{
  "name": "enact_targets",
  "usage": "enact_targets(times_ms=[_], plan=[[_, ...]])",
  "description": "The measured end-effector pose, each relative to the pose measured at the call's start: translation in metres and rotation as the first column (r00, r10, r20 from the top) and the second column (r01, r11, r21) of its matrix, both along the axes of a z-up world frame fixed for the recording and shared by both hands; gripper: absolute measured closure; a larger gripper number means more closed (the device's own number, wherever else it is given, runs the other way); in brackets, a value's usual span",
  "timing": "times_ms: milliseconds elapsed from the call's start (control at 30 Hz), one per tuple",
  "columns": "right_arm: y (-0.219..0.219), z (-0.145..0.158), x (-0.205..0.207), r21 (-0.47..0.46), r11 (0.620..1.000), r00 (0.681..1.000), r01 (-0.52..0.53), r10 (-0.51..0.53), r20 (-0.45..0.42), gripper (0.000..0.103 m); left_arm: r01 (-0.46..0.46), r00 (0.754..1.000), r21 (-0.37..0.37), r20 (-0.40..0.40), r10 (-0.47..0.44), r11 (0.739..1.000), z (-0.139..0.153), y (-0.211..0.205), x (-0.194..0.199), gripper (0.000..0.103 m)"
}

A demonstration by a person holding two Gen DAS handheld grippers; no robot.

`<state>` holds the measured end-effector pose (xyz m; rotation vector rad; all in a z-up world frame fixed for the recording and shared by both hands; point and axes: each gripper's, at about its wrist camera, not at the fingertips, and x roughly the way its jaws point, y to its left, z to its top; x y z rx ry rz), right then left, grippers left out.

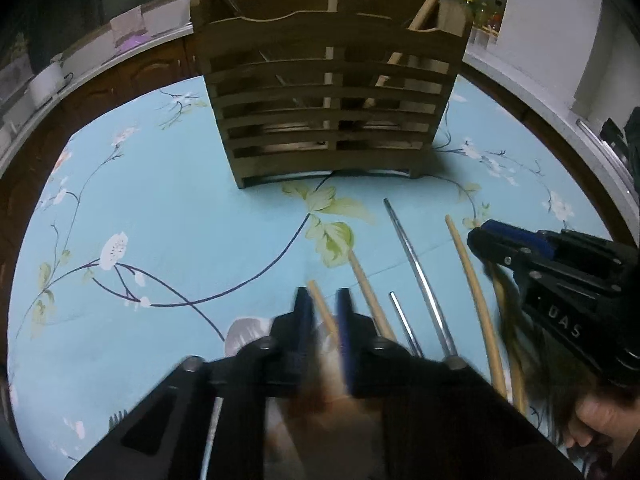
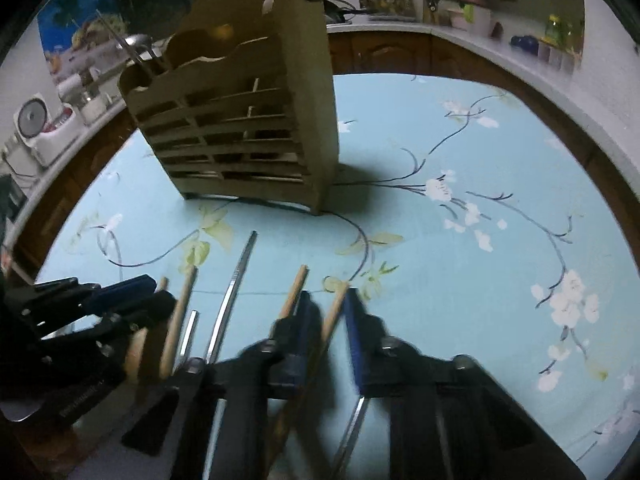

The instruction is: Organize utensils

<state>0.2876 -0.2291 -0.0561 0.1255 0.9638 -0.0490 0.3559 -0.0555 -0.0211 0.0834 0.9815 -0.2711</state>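
Blue pads on the left gripper (image 1: 325, 300) have come in on a pale wooden handle (image 1: 322, 309) at the bottom centre of the left wrist view; the fingers (image 1: 346, 320) look nearly closed, with the stick running up between them. The right gripper (image 2: 329, 312) shows the same in the lower middle of its own view: its fingers (image 2: 353, 332) are pinched almost together around another wooden handle (image 2: 335, 312), whose tip pokes out just above the pads.

Beside these two, more utensils lie in a loose fan on the floral blue surface (image 1: 168, 200): a second wooden stick (image 1: 366, 288), two metal handles (image 1: 412, 256), and a long pale stick (image 1: 472, 280) close to the right gripper at the right edge of the left view. The slatted wooden holder (image 1: 332, 112) stands upright in the upper centre, well apart from the row, with a few handles already sticking out of its top.

Both grasps sit near the handle ends, so the sticks will probably swing once lifted. I would check that each is seated squarely between the pads, lift straight up to clear the neighbouring metal pieces, then tilt each handle upright before lowering it into an open compartment. Taking one hand at a time should keep the two grippers from crowding each other over the holder.
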Motion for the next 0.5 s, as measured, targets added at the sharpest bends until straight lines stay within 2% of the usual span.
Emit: enact_targets(times_ms=[167,367,500], plan=[[-0.009,0.006,-0.006,0.095,0.995,1.0,0.02,-0.021,0.008,0.098,-0.018,1.0,-0.059,-0.004,0.018,0.998,0.004,0.014,-0.005,0.1],[-0.013,0.047,-0.028,0.198,0.98,0.995,0.003,-0.023,0.097,0.098,-0.027,0.999,-0.164,0.038,0.034,0.986,0.035,0.039,-0.031,0.1],[-0.008,0.083,-0.046,0.208,0.978,0.983,-0.029,-0.01,0.182,0.098,-0.019,0.995,-0.238,0.088,0.041,0.971,0.065,0.06,-0.056,0.1]])
